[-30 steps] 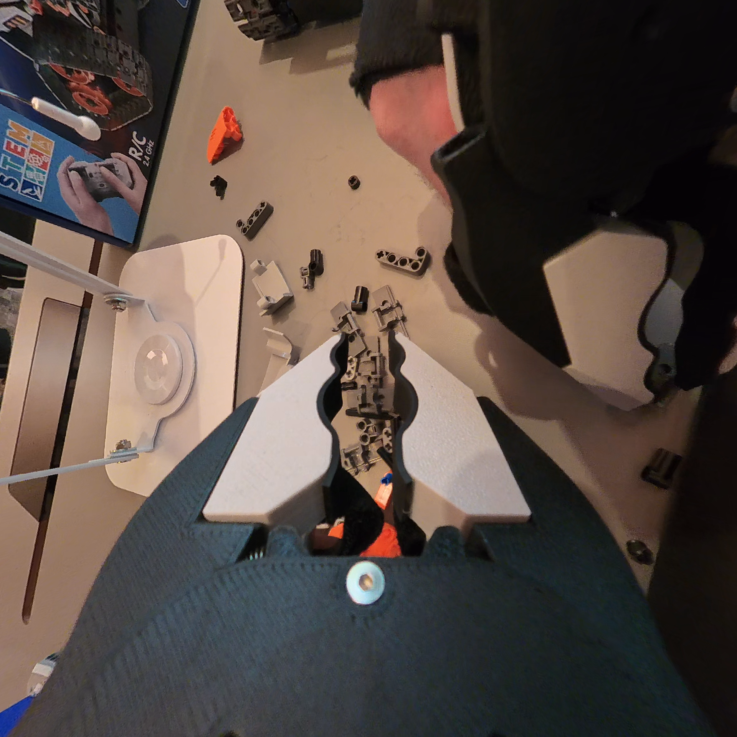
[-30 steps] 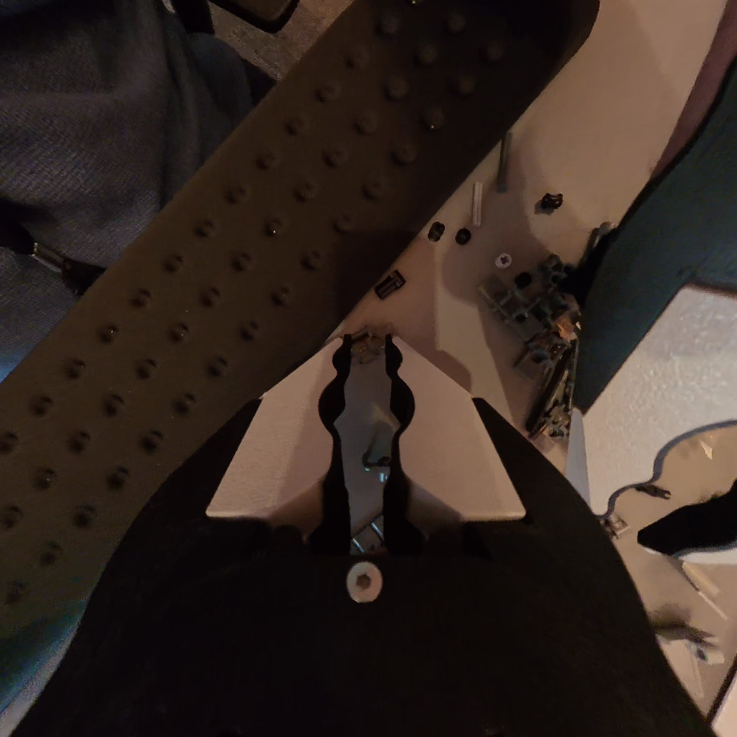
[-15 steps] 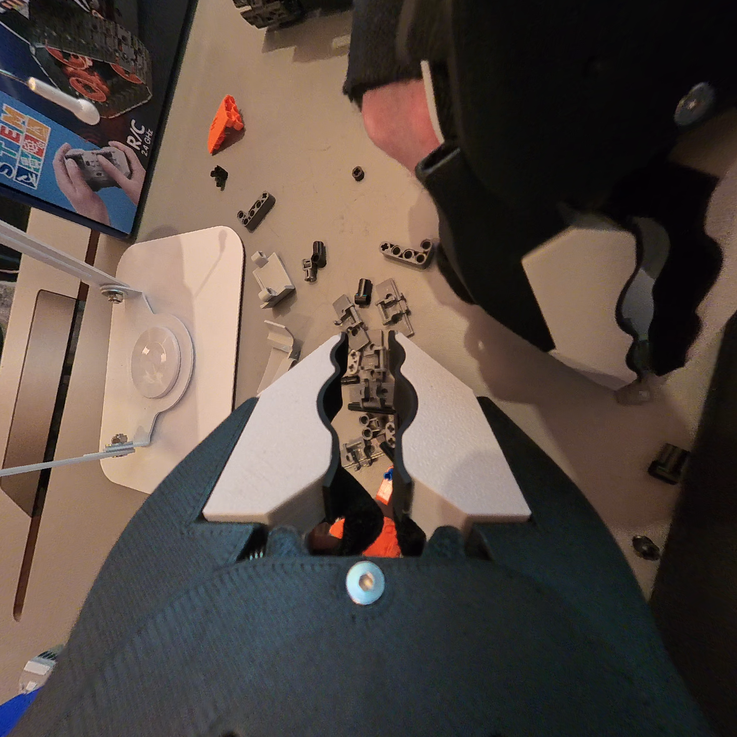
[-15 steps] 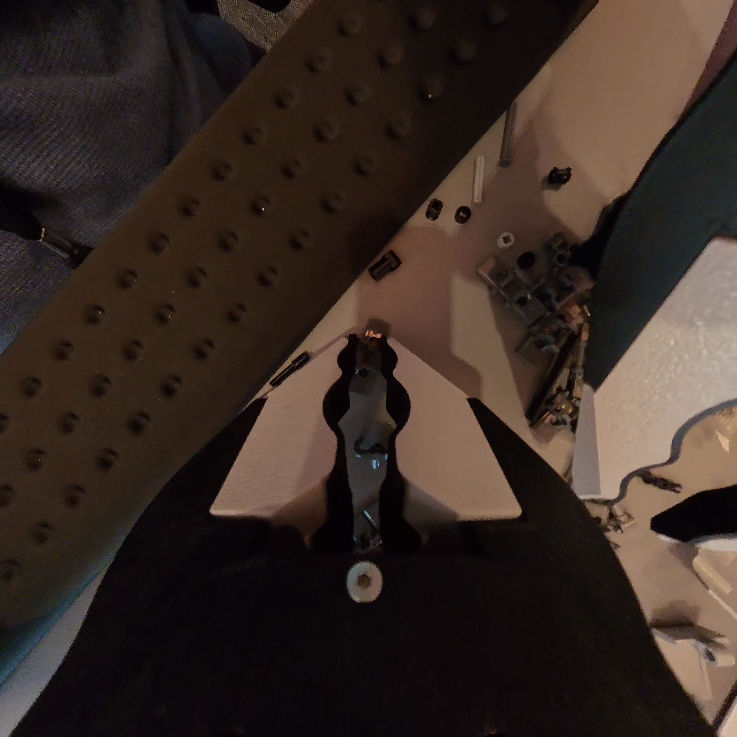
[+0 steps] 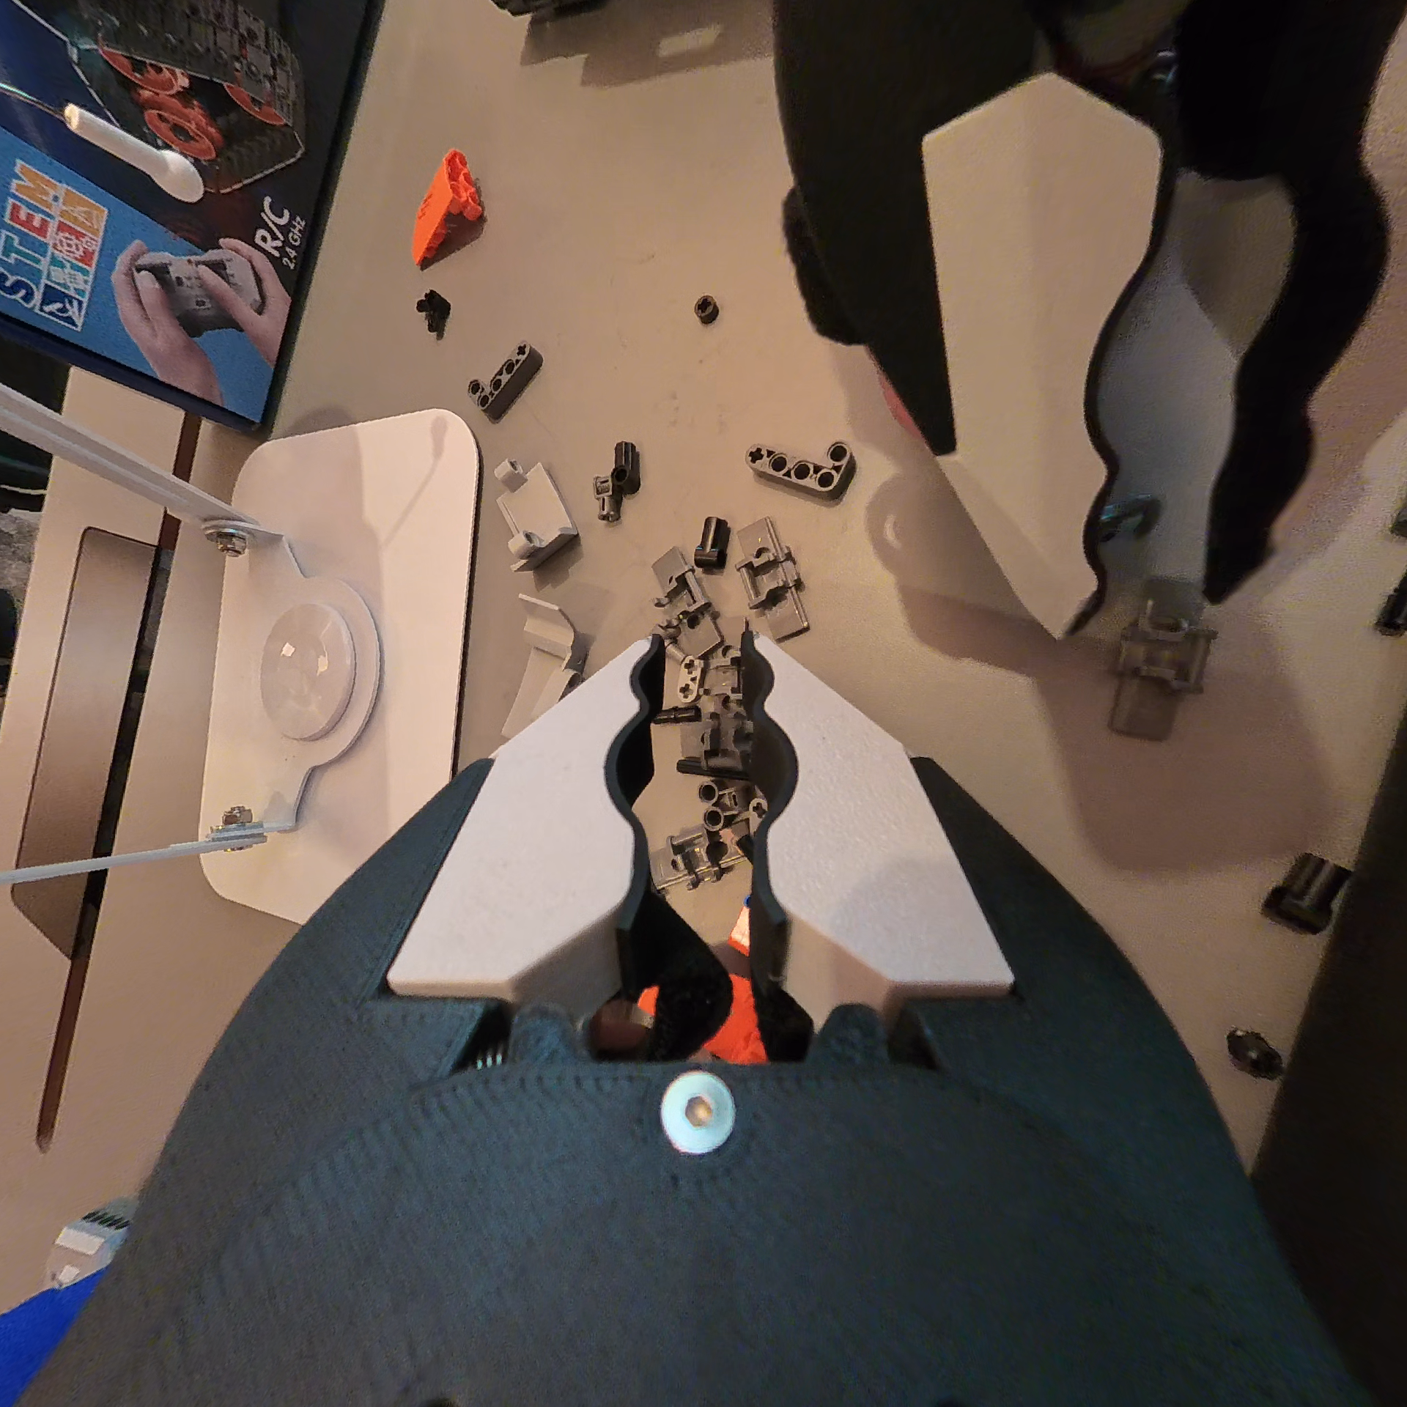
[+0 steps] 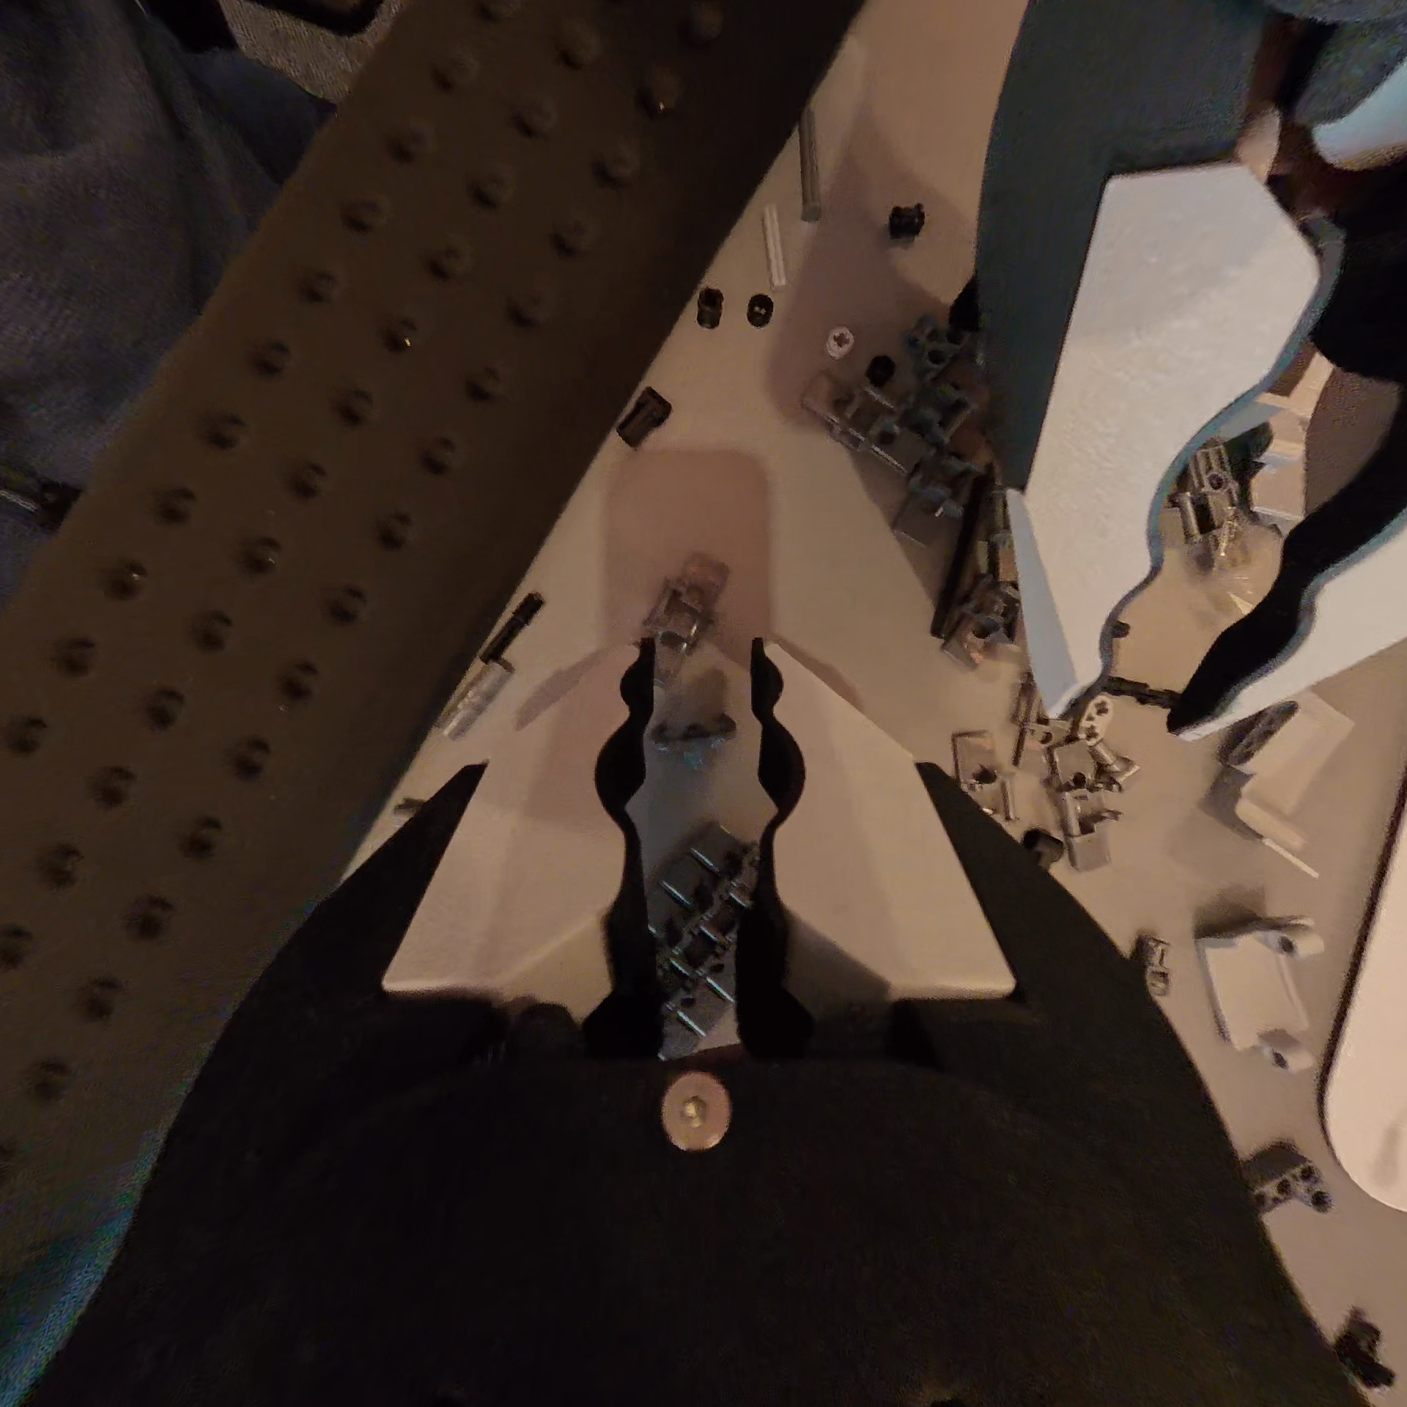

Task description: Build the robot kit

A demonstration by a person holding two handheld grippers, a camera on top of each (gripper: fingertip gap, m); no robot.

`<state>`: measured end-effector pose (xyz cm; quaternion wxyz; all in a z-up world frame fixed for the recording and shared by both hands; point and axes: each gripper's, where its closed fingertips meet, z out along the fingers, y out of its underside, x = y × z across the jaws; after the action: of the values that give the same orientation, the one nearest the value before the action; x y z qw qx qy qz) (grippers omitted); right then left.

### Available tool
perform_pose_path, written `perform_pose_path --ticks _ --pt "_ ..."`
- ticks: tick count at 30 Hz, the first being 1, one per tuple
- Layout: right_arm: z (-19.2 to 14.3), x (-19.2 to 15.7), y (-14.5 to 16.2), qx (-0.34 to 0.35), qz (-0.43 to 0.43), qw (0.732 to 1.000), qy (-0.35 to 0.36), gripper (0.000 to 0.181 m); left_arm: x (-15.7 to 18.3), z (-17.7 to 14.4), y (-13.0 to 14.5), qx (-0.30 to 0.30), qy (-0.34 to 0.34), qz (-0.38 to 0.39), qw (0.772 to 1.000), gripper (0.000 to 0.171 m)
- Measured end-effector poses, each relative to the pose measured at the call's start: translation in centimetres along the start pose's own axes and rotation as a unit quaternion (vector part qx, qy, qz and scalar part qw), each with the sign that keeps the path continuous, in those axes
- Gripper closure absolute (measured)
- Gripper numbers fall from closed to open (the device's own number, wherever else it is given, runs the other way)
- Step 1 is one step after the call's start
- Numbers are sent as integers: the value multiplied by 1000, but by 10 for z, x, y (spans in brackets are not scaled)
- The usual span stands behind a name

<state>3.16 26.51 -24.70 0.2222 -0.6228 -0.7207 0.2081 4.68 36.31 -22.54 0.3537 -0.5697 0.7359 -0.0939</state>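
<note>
A: How does the left gripper (image 5: 699, 647) stand?

B: Its jaws sit slightly parted above a heap of grey building pieces (image 5: 708, 731) on the table (image 5: 624, 190), gripping nothing.

A: And the right gripper (image 6: 700, 651)?

B: Parted as well, and empty. A grey track link (image 6: 685, 601) lies just past its tips, its long axis running away from the camera, beside the studded dark plate (image 6: 320, 365).

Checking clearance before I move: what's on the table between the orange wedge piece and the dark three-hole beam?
In the left wrist view, only a small black connector lies between the orange wedge and the three-hole beam; otherwise bare table.
</note>
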Motion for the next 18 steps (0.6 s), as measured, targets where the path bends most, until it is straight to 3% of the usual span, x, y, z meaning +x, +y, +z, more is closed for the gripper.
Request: perform_pose_path --ticks 5,9,18 --pt "12 -1 2 -14 -33 999 8 161 -1 -1 1 0 -2 -3 1000 153" --pt "18 -5 -5 -11 -40 999 16 149 -1 0 1 -2 0 -1 1000 152" --pt "8 -4 -7 -7 -102 995 -21 162 1 0 0 -1 2 3 1000 152"
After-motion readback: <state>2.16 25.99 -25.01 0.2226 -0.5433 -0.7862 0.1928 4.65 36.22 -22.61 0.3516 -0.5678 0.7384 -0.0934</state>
